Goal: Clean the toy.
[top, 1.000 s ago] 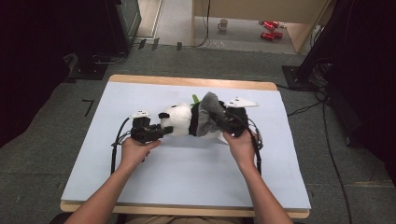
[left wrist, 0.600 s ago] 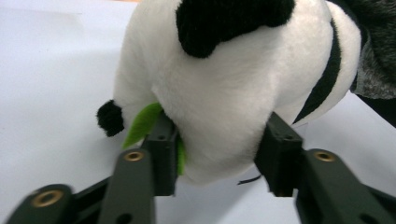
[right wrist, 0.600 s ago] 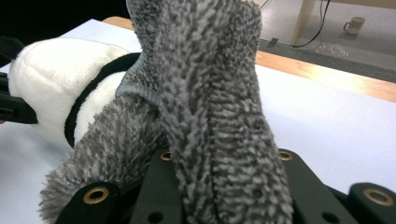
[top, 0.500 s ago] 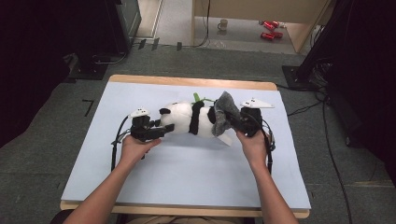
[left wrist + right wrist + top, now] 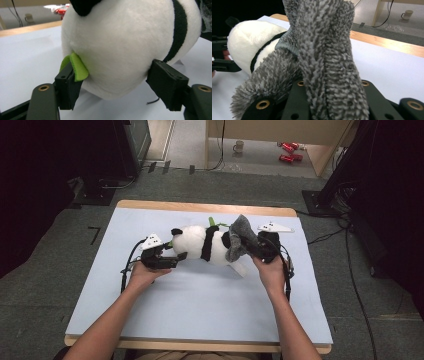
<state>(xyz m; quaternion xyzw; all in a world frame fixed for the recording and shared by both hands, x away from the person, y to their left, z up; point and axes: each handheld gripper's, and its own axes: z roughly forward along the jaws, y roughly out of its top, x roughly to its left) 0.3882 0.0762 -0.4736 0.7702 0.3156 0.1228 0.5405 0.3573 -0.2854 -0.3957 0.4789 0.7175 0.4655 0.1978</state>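
Panda plush (image 5: 210,243) lies on its side near the middle of the pale blue table top (image 5: 200,305), slightly toward the far edge, head end pointing to the person's left. White body, black band across the middle, black ear at the top of the head.

Left gripper (image 5: 172,260), held in the left hand (image 5: 145,274), sits at the head end. In the left gripper view its two black jaws stand apart, one on each side of the round white head (image 5: 120,50), each at or just off the fur; contact on the far-side jaw cannot be settled. A small green felt leaf (image 5: 75,67) hangs from the head and rests against the near jaw's pad.

Right gripper (image 5: 255,249), held in the right hand (image 5: 270,270), sits at the plush's rear end. A grey fuzzy cloth (image 5: 240,240) covers that end and stands up above the body. In the right gripper view the grey cloth (image 5: 324,62) runs down between the jaws and is pinched there; the jaws are clamped on it, with a second fold of the same cloth bulging out to one side.

Grey three-cornered plate (image 5: 275,227) sits on top of the right gripper. Black cables trail from both grippers back toward the person.

Beyond the table's wooden far edge: grey carpet, a mug (image 5: 239,146) and red objects (image 5: 287,151) on the floor.
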